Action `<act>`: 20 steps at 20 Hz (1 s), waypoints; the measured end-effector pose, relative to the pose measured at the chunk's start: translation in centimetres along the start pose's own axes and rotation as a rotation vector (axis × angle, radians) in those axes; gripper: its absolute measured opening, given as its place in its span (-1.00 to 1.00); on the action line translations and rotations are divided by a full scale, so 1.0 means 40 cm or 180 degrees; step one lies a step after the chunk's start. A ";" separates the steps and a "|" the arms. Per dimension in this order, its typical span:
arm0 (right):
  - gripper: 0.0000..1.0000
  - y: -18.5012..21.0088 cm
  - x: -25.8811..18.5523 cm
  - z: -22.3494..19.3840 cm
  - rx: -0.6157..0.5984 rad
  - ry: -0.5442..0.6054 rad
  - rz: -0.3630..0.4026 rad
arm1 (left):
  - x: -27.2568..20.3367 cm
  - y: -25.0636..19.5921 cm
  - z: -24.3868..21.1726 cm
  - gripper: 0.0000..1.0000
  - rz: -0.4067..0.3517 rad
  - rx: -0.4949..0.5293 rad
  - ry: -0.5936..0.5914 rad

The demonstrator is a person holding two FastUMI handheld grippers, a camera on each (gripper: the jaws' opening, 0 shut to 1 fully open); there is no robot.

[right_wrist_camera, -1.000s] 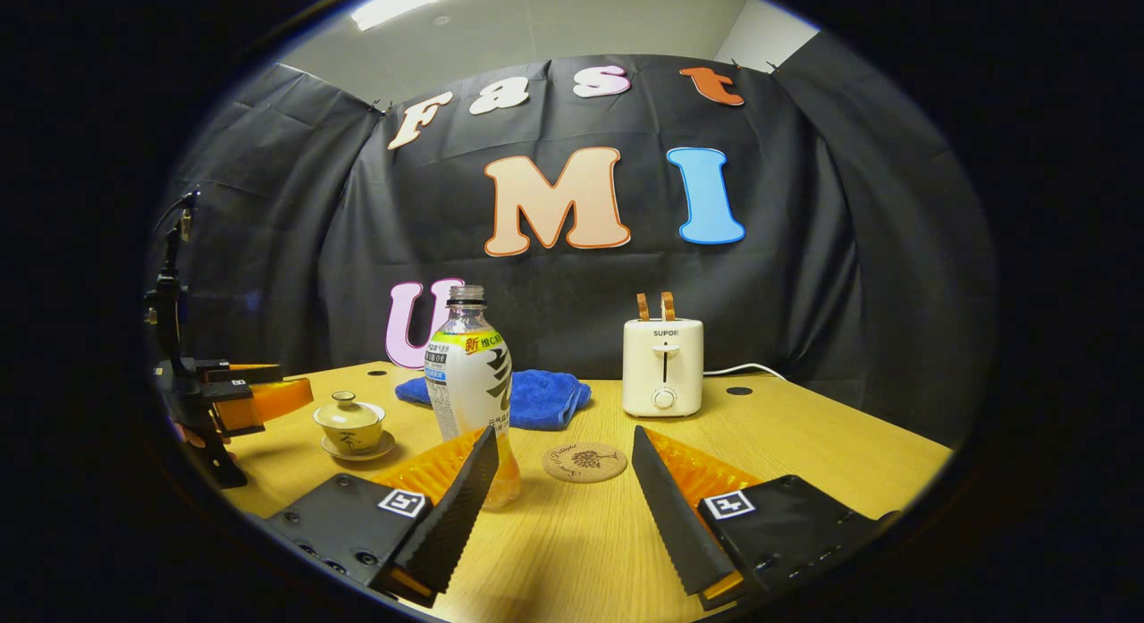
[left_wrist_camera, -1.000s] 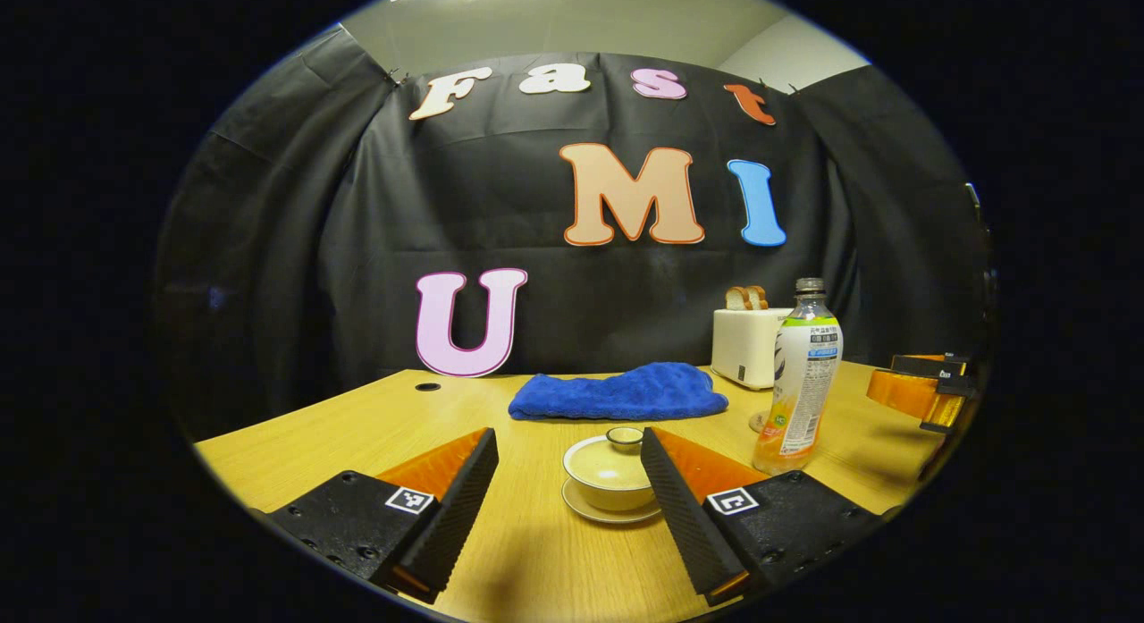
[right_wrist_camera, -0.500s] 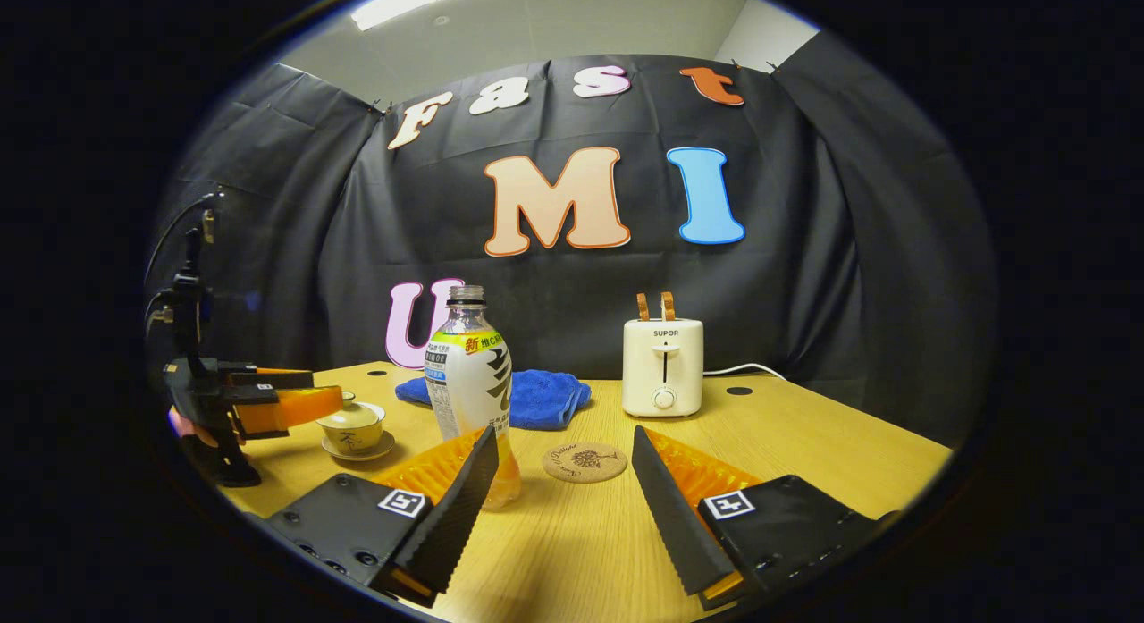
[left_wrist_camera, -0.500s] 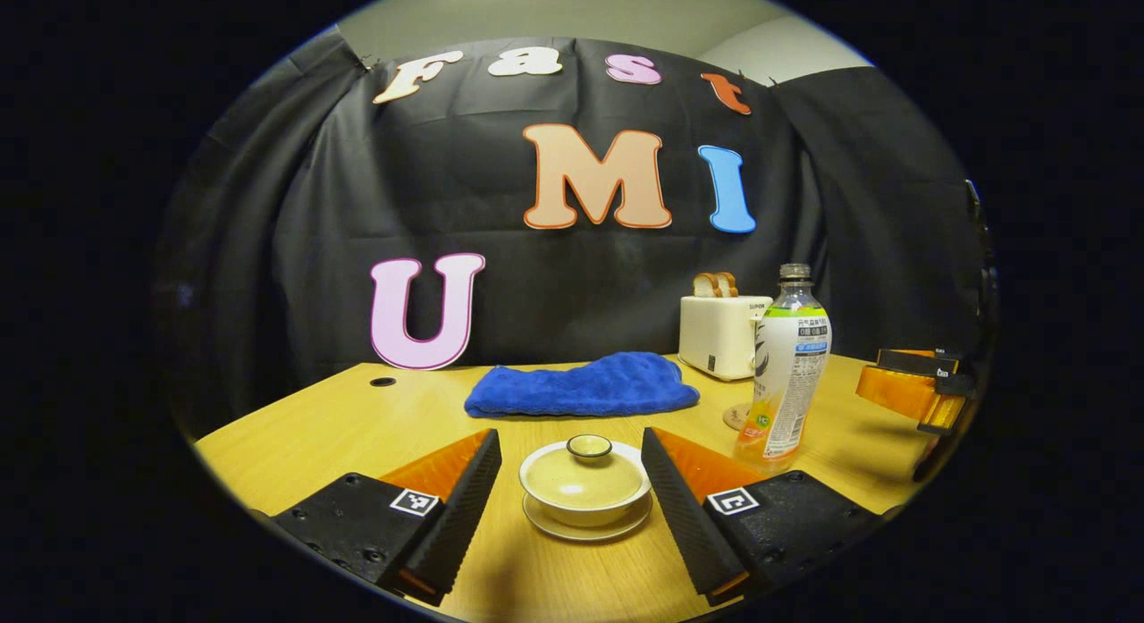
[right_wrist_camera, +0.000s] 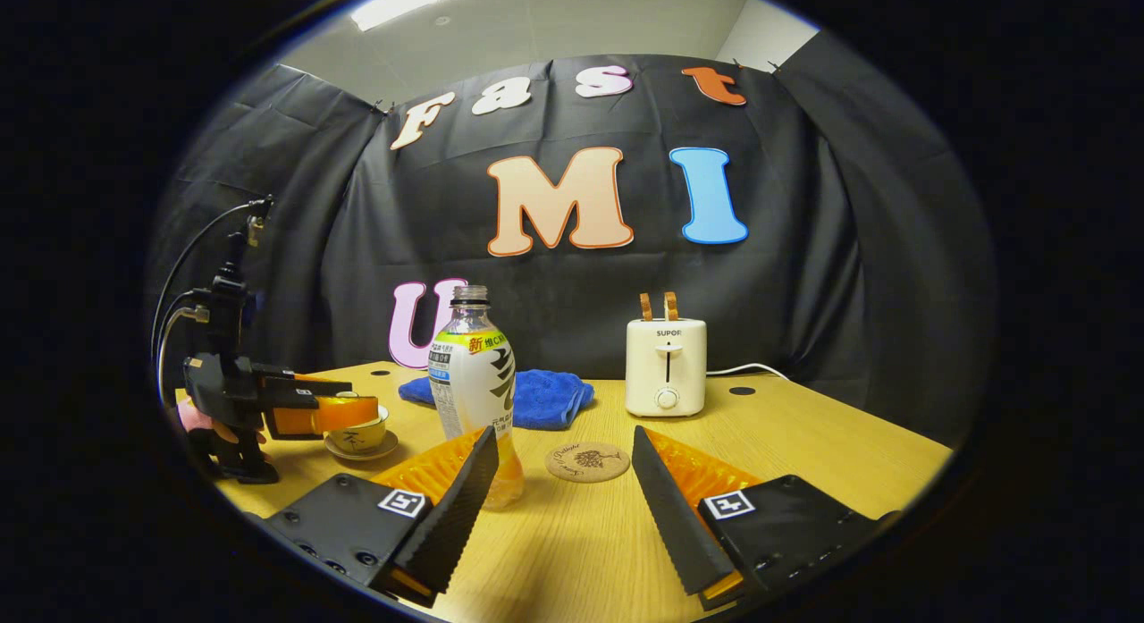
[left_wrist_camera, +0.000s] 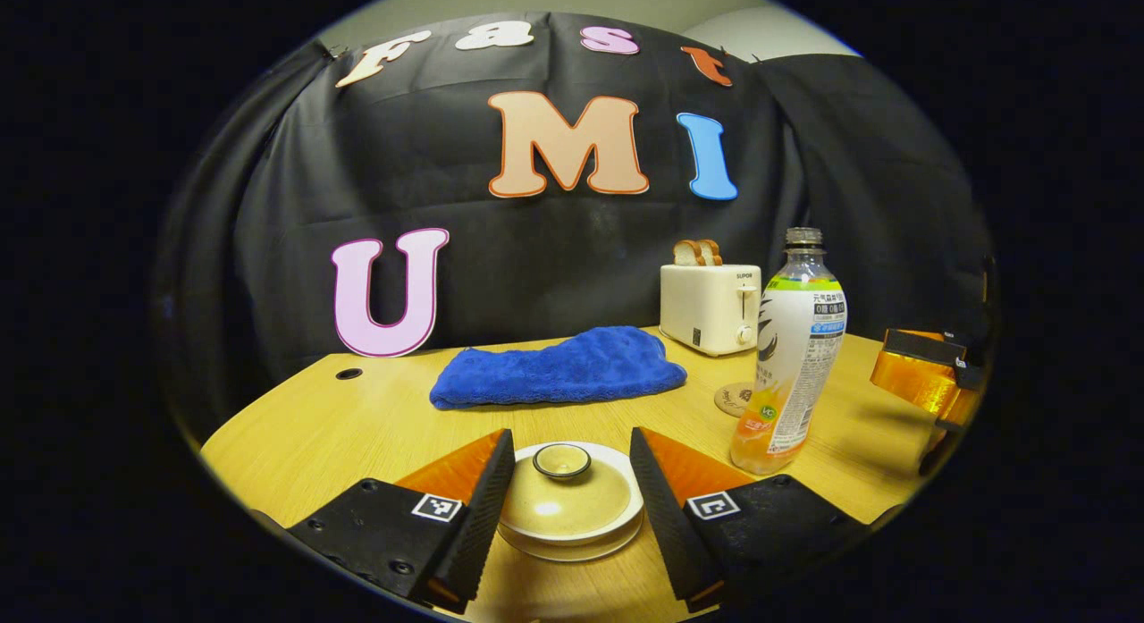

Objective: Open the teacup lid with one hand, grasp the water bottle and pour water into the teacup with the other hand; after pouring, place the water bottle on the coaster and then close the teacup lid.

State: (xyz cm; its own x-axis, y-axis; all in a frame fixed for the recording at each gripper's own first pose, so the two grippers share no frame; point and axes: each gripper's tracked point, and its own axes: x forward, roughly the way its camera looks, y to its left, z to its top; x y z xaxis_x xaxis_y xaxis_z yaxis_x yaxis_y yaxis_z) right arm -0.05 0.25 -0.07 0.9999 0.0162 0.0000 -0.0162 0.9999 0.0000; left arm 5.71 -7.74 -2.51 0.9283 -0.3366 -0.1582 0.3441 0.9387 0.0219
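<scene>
A cream lidded teacup [left_wrist_camera: 572,507] on its saucer sits between the fingers of my left gripper [left_wrist_camera: 571,437], which is open; the lid's round knob [left_wrist_camera: 561,460] lies just behind the fingertips. The jaws flank the cup without pressing on it. To the right stands an uncapped water bottle [left_wrist_camera: 791,355] holding a little orange liquid, upright on the table. In the right gripper view my right gripper [right_wrist_camera: 565,433] is open, the bottle [right_wrist_camera: 474,382] by its left finger and a round cork coaster [right_wrist_camera: 587,460] just ahead. There the left gripper [right_wrist_camera: 313,408] partly covers the teacup [right_wrist_camera: 357,442].
A blue towel [left_wrist_camera: 559,368] lies behind the teacup on the wooden table [left_wrist_camera: 313,426]. A white toaster [right_wrist_camera: 666,366] with bread in its slots stands at the back. A hand [right_wrist_camera: 192,417] holds the left gripper. The right gripper [left_wrist_camera: 925,382] hovers right of the bottle.
My left gripper has moved forward and down over the teacup, so the cup now sits between its fingers, which stand slightly closer together. The right gripper has barely moved.
</scene>
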 end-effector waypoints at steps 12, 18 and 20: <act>0.92 0.003 0.001 0.001 0.0001 0.0001 0.0013 | 0.028 0.002 0.002 -0.12 -0.0016 0.0091 0.0028; 0.92 0.001 0.001 0.000 0.0001 0.0001 0.0014 | 0.026 0.006 0.006 -0.42 0.0014 0.0064 -0.0018; 0.92 0.002 0.000 0.001 0.0001 0.0000 0.0014 | 0.021 0.010 0.011 -0.42 0.0031 0.0035 -0.0066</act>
State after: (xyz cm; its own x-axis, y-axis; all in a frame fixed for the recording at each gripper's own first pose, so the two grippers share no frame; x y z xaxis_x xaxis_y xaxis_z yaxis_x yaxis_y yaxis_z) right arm -0.06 0.35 -0.03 0.9998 0.0206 -0.0001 -0.0206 0.9998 0.0003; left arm 6.69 -7.68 -2.18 0.9343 -0.3291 -0.1374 0.3365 0.9411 0.0342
